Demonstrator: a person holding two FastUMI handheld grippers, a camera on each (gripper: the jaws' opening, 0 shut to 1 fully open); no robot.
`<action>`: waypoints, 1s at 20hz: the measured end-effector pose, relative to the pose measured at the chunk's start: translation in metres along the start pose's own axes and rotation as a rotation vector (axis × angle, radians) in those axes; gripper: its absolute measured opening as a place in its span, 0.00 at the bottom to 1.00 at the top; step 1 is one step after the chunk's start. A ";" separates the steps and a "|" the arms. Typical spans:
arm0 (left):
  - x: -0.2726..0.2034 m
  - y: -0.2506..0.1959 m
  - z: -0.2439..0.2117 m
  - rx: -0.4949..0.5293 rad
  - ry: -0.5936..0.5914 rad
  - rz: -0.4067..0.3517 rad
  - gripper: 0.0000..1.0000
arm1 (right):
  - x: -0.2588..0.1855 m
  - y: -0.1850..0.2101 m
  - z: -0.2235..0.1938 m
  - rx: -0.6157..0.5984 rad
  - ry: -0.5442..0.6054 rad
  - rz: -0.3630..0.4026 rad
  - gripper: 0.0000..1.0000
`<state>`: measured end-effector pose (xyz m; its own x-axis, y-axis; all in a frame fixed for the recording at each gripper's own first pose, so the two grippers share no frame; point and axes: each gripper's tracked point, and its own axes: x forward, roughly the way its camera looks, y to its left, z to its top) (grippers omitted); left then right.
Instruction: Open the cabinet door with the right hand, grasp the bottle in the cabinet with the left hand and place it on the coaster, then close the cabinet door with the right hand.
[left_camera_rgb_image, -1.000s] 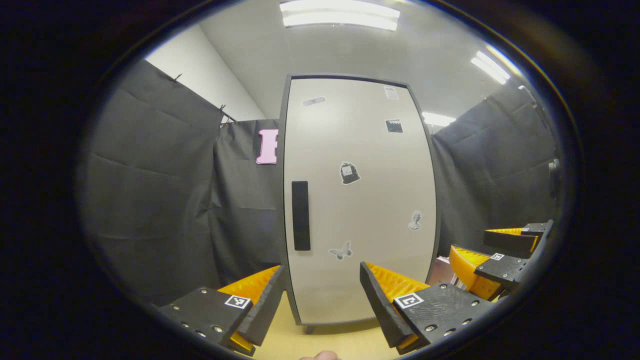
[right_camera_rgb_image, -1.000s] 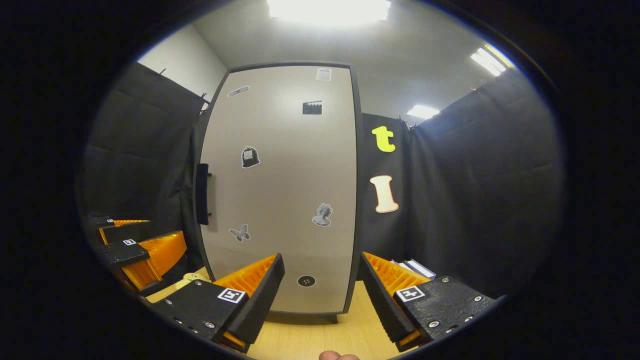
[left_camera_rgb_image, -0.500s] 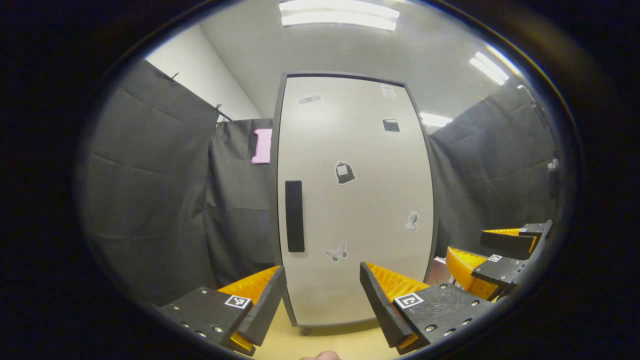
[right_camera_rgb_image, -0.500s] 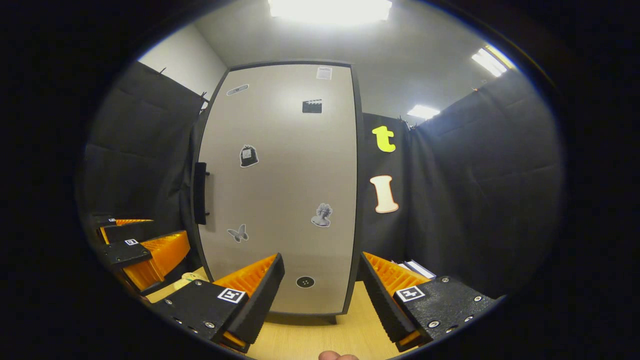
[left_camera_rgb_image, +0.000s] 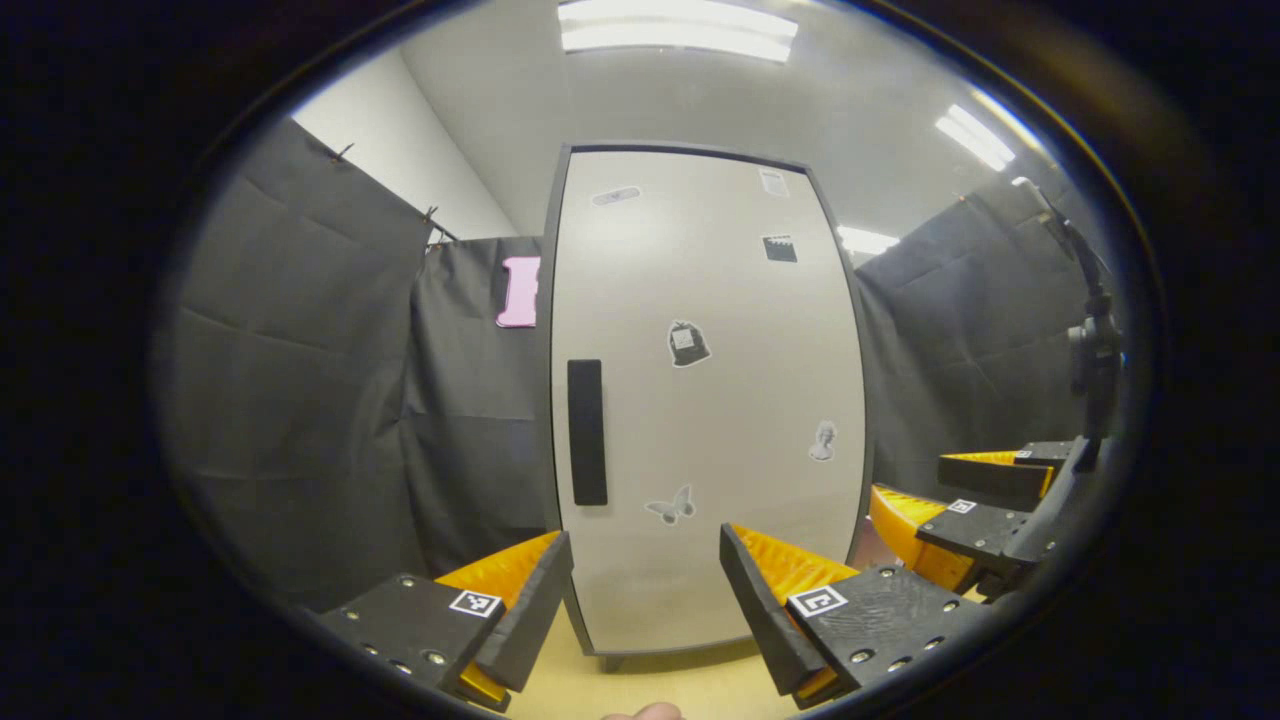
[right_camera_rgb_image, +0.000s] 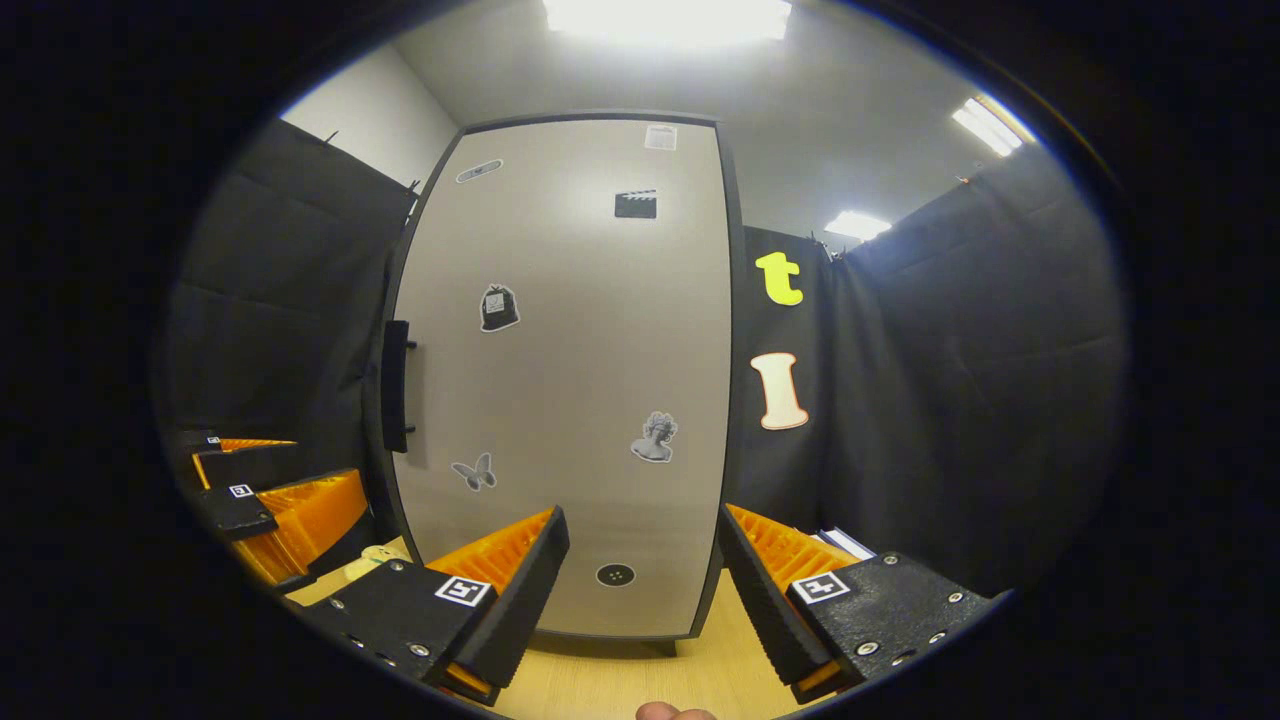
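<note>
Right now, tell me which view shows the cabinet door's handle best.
The left gripper view: the black handle faces the camera flat on the closed cabinet door. The right gripper view catches it side-on at the door's left edge, standing off on its mounts.

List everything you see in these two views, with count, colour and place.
cabinet door: 1, light grey, dark-edged, shut, straight ahead
door handle: 1, black, door's left edge
stickers: 6 or more, mostly black and grey, scattered over the door
table: 1, light wood, under the cabinet
books: small stack, white-edged, right of the cabinet
ceiling lights: several, white, overhead
left tool: 1, orange and black, open
right tool: 1, orange and black, open
</note>
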<state>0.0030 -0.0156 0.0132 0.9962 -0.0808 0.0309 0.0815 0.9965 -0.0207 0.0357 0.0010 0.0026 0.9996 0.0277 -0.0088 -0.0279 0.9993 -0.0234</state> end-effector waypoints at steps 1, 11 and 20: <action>-0.002 0.001 -0.001 -0.001 0.003 0.002 0.88 | 0.003 0.002 0.002 -0.005 0.000 0.009 0.93; -0.044 0.041 -0.010 0.045 0.007 0.039 0.88 | 0.047 0.074 0.036 -0.021 -0.062 0.150 0.94; -0.082 0.082 -0.030 0.078 0.054 0.102 0.88 | 0.074 0.181 0.063 -0.051 -0.103 0.300 0.94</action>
<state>-0.0712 0.0717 -0.0206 0.9995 0.0217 -0.0213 -0.0205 0.9982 0.0567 0.1055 0.1850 0.0609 0.9422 0.3257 0.0783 -0.3192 0.9439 -0.0851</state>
